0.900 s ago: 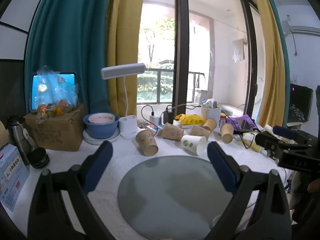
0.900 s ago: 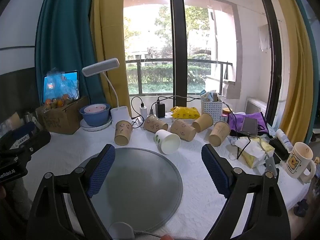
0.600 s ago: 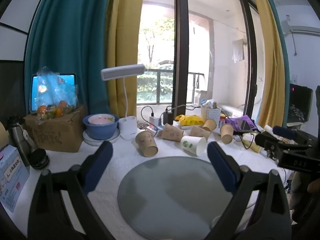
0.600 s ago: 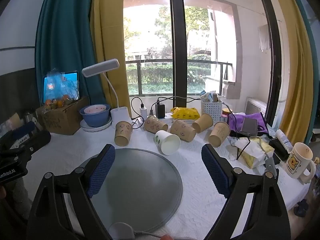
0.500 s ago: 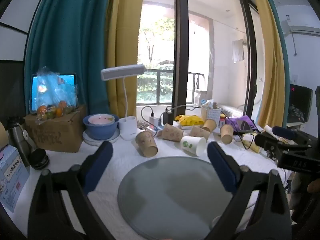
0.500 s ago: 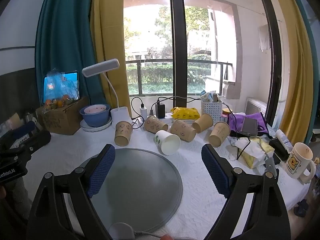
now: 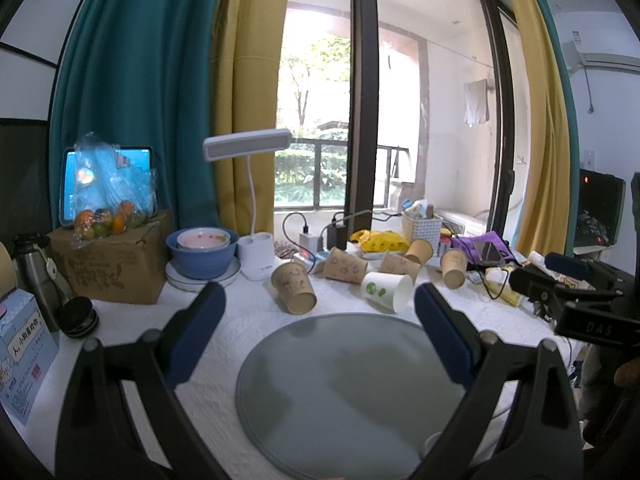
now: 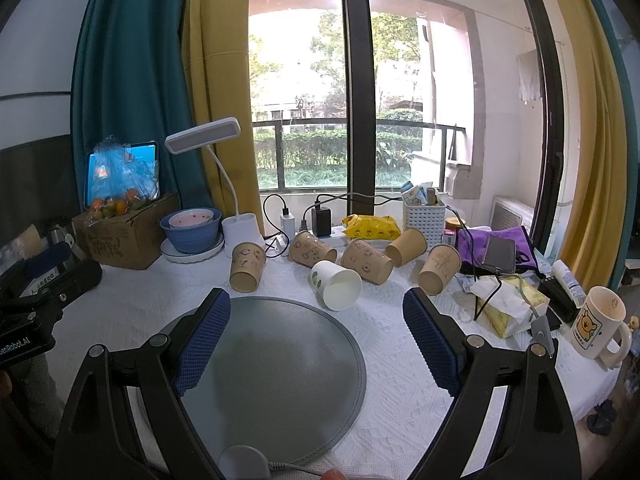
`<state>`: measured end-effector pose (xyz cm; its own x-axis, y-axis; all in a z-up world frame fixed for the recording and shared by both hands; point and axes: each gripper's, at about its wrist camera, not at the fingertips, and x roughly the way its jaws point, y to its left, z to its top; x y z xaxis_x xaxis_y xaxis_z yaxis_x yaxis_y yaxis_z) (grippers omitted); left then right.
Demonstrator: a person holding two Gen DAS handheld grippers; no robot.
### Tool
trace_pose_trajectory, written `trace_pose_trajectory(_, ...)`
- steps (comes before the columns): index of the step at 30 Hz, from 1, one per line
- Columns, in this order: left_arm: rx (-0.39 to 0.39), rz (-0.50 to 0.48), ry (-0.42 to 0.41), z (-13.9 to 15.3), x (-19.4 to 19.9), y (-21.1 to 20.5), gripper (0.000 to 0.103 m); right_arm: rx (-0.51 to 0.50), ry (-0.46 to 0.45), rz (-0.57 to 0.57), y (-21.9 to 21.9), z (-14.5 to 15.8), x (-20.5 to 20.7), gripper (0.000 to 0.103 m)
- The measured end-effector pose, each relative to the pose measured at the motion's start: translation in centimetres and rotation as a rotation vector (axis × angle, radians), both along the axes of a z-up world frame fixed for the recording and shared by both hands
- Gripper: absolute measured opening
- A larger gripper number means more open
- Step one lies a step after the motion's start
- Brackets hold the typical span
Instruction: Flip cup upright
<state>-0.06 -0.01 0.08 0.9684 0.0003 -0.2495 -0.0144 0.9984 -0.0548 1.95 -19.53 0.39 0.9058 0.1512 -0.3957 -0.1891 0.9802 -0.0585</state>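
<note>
Several paper cups lie on their sides on the white tablecloth behind a round grey mat (image 8: 276,364). A white cup with green leaves (image 8: 336,285) lies mouth toward me; it also shows in the left wrist view (image 7: 387,286). A brown cup (image 8: 247,267) lies at the left, also in the left wrist view (image 7: 294,287). More brown cups (image 8: 367,266) lie behind. My left gripper (image 7: 320,332) is open and empty above the mat (image 7: 352,384). My right gripper (image 8: 316,336) is open and empty above the mat too.
A blue bowl (image 8: 191,230), a white desk lamp (image 8: 240,236) and a cardboard box (image 8: 120,236) stand at the back left. A tissue pack (image 8: 508,304), a mug (image 8: 596,322), a phone on a purple bag (image 8: 500,254) and chargers crowd the right.
</note>
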Motion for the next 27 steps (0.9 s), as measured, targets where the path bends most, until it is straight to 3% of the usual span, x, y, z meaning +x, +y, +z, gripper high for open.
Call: trace_pose_trajectory(27,-0.009,0.002,-0.001,-0.3,-0.2,1.0,0.096,-0.002,0.002,0.000,0.2,-0.2,0.0,0.090)
